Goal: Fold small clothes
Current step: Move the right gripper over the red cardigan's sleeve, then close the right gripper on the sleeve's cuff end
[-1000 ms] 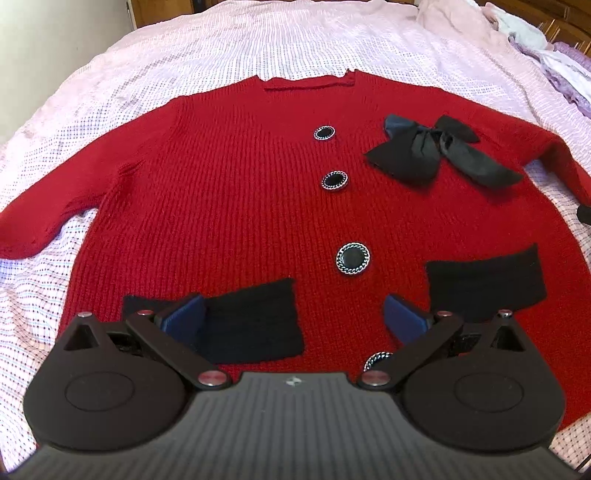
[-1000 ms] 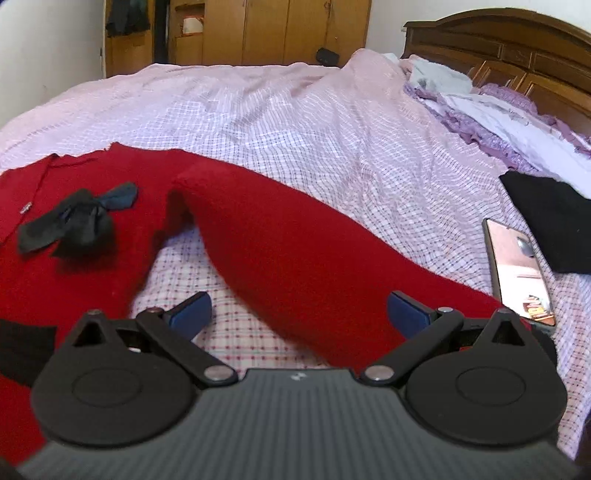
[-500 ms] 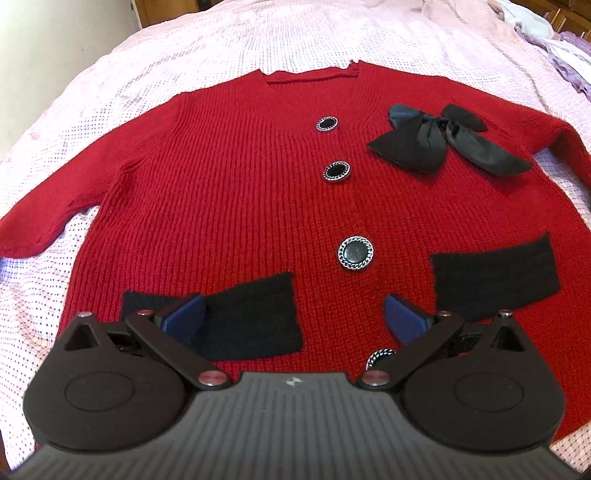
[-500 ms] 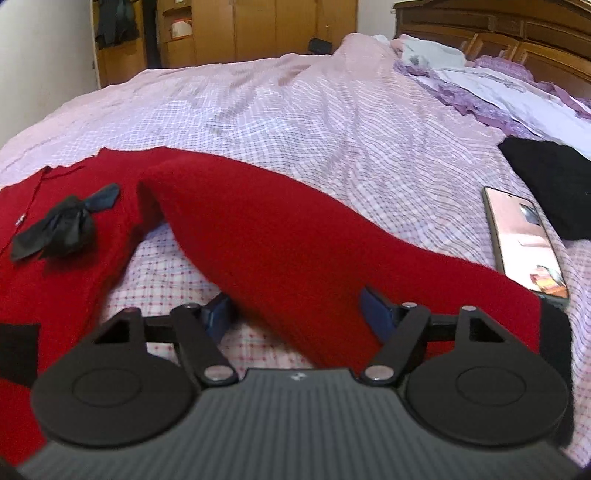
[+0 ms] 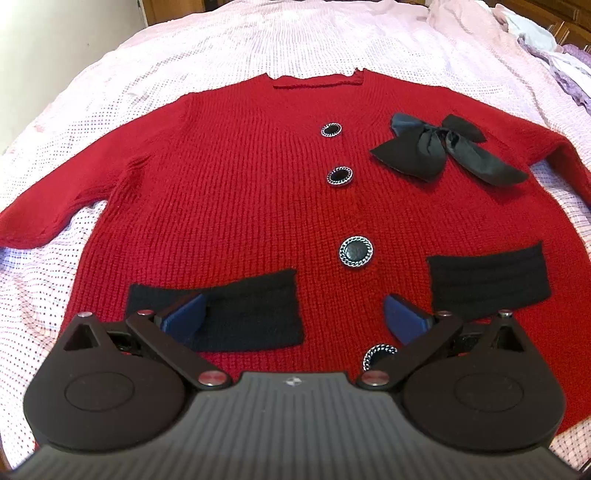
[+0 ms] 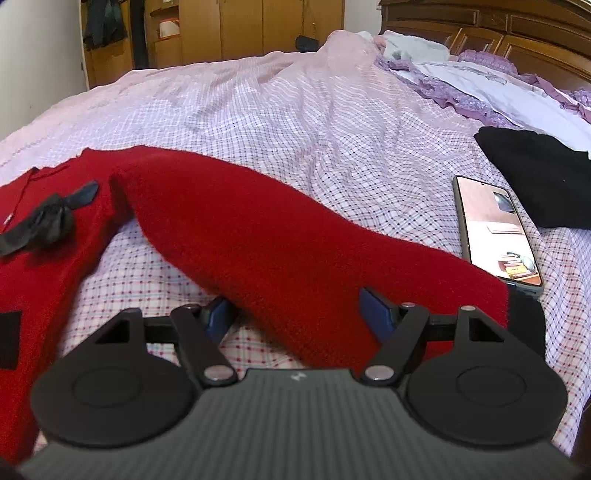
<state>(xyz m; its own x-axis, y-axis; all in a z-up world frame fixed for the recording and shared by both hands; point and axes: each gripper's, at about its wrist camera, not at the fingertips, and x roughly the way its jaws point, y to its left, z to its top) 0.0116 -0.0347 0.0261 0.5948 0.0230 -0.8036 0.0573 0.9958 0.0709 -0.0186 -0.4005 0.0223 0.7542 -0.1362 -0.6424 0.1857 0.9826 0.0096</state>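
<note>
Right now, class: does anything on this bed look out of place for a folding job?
Yes: a phone lies face-up on the bedsheet, touching the red cardigan's sleeve end. It could be caught when the sleeve is folded.

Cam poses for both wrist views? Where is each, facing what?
Left wrist: above the cardigan's hem, looking up its front to the neckline; open left claw shows.
Right wrist: low over the right sleeve, facing the headboard, phone at right; right claw straddles the sleeve, not shut.
Shared: the cardigan and bow.
</note>
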